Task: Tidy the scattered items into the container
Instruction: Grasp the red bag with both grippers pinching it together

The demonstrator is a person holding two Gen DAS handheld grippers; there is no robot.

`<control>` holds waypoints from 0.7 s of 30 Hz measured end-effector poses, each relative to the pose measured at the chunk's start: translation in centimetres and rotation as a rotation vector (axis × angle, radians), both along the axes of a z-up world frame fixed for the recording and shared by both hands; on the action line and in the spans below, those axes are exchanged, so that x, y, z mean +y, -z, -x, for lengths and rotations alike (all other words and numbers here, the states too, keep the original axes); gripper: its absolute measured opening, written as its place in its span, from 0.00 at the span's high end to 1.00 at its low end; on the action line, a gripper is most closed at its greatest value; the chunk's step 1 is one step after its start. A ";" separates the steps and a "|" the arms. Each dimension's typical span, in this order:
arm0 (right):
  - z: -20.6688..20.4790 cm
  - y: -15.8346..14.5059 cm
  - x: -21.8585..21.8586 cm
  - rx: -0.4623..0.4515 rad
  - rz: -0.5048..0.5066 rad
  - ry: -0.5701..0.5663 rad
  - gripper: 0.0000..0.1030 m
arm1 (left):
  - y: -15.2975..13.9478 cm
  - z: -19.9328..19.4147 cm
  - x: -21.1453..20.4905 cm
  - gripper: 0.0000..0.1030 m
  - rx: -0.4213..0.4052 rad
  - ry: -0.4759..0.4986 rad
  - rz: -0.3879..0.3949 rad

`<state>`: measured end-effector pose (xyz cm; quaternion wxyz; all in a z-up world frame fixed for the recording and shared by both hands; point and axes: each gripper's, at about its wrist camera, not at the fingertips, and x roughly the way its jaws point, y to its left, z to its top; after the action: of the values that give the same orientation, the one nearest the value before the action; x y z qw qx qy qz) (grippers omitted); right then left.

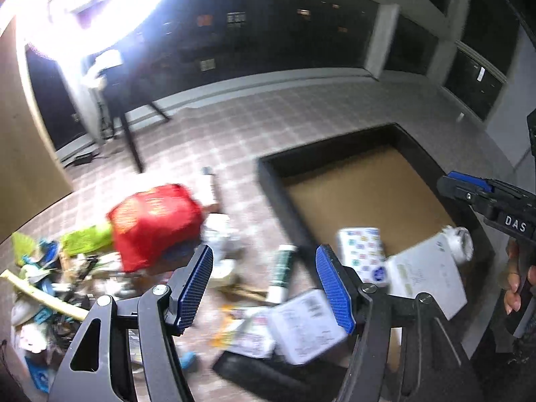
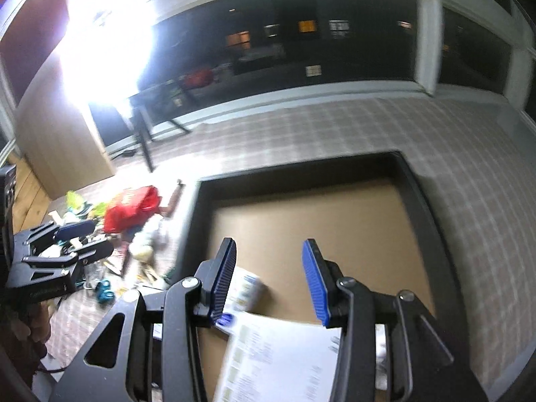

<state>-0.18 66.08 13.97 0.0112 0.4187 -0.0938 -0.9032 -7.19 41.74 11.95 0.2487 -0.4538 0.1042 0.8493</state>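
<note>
The shallow black-walled container with a brown cardboard floor (image 2: 318, 221) lay on the pink-and-white checked floor (image 2: 452, 154), its far rim and right wall clear of clutter. Most of its floor was bare from centre to twelve o'clock, leaving wide open room there. At its near end lay a white printed paper sheet (image 2: 281, 351) and, at ten o'clock of that sheet, a white box with small coloured squares (image 2: 246, 289), both blurred.

The right gripper (image 2: 268, 278) hung over the container's near half with its blue-padded jaws parted about halfway and nothing between them. The left gripper (image 1: 264, 288) hung over the container's near left edge, jaws spread wide and empty; beyond them, out of focus, lay a green-and-white tube (image 1: 283, 273) on the floor and a white labelled carton (image 1: 306, 325) overlapping the rim.

At nine to ten o'clock of the container spread the scattered pile (image 1: 50, 278): a red bag with yellow print (image 1: 155, 224), a lime-green woven piece (image 1: 88, 239), and teal and white scraps too smeared to name. The pile ran off the left wrist view's lower left edge. A glaring lamp (image 2: 104, 40) washed out the upper left, and the dark windows (image 2: 301, 43) showed only reflections. Part of a hand (image 1: 514, 278) showed at three o'clock, cut by the frame.
</note>
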 end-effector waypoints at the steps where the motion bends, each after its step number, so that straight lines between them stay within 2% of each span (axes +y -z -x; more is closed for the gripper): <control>1: 0.6 -0.1 -0.9 0.000 -0.005 -0.023 0.61 | -0.1 0.5 -0.9 0.40 0.003 -0.019 0.004; 12: 8.3 1.0 -10.9 -0.043 -0.021 -0.268 0.61 | 1.1 6.5 -8.7 0.40 -0.042 -0.168 0.014; 21: 14.5 4.5 -16.6 -0.136 -0.002 -0.401 0.61 | 4.1 10.3 -10.1 0.40 -0.129 -0.193 0.006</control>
<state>-14.69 49.49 9.47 0.1841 0.4892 -0.0081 -0.8525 -17.47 31.69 7.82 0.1705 -0.5160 0.0463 0.8382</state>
